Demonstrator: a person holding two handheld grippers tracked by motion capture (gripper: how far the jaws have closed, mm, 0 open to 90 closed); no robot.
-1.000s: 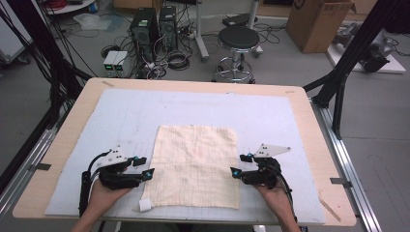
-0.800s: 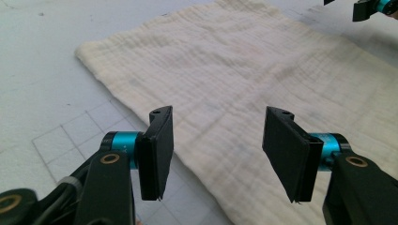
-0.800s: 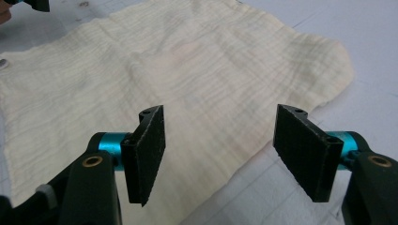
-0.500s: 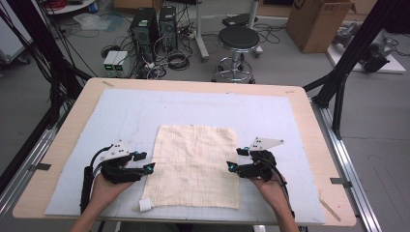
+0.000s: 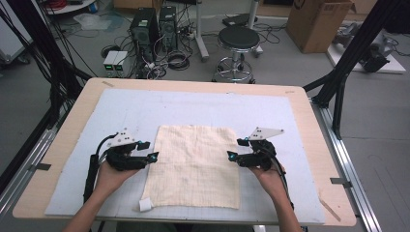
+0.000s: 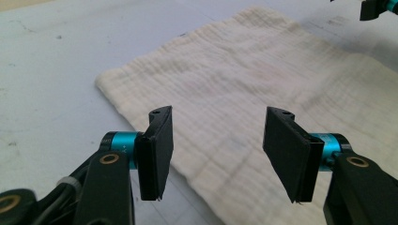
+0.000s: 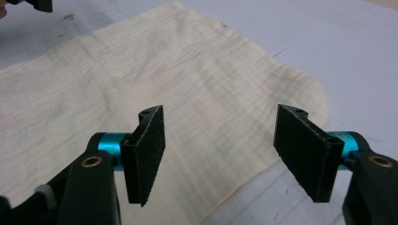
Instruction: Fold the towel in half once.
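From the high view: cream, square, woven cloth flat on the pale-blue mat of the table, left tool and right tool at its side edges.

Left gripper view: jaws apart, empty; best lowered onto the hem.

Right gripper view: likewise apart; pinch both edges together, evenly.

Even, bright overhead light, soft faint shadows, no glare. The high view is slightly soft; both gripper views blur toward the far cloth.
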